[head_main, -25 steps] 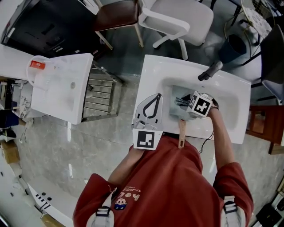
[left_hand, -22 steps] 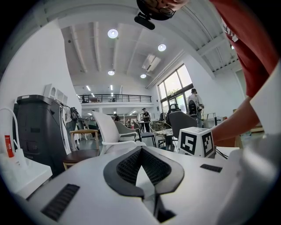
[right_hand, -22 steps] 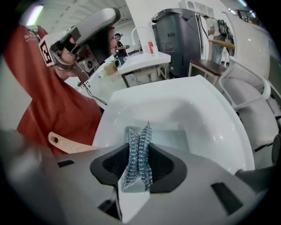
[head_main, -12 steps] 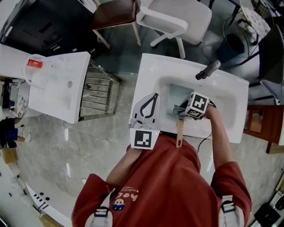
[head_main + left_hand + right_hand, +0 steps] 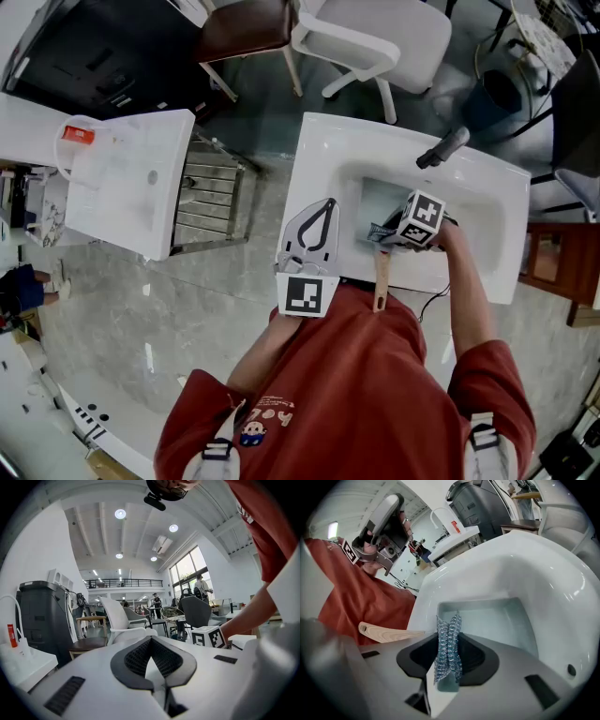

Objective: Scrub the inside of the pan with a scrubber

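The white plastic left gripper (image 5: 328, 202) has not shifted over the last second: it hovers beside the left rim of the glossy white ceramic sink (image 5: 323, 141), its black ribbed pads pressed together with nothing between them (its own view looks out at chairs across the room, not at the work). To its right, the pale grey-green, square-cornered pan (image 5: 378, 199) lies in the basin, its smooth light wooden handle (image 5: 382, 281) reaching back over the sink's near edge toward the person's red shirt. The change is in the pan itself. The blue-silver coiled metal scrubber (image 5: 448, 648) sits a little nearer the handle end than it did a second ago, after a small drift left and back. I take this as short scrubbing strokes under way, with much of the pan floor probably yet to be covered. The right gripper (image 5: 382, 232) has its jaws clamped on that scrubber. The springy wire mesh is squashed into a narrow upright wad that bulges above the pads, so it gives under pressure. Whether it touches the pan floor right now I cannot tell. Beyond it, a dark grey metal tap (image 5: 442, 148) stands at the far rim.
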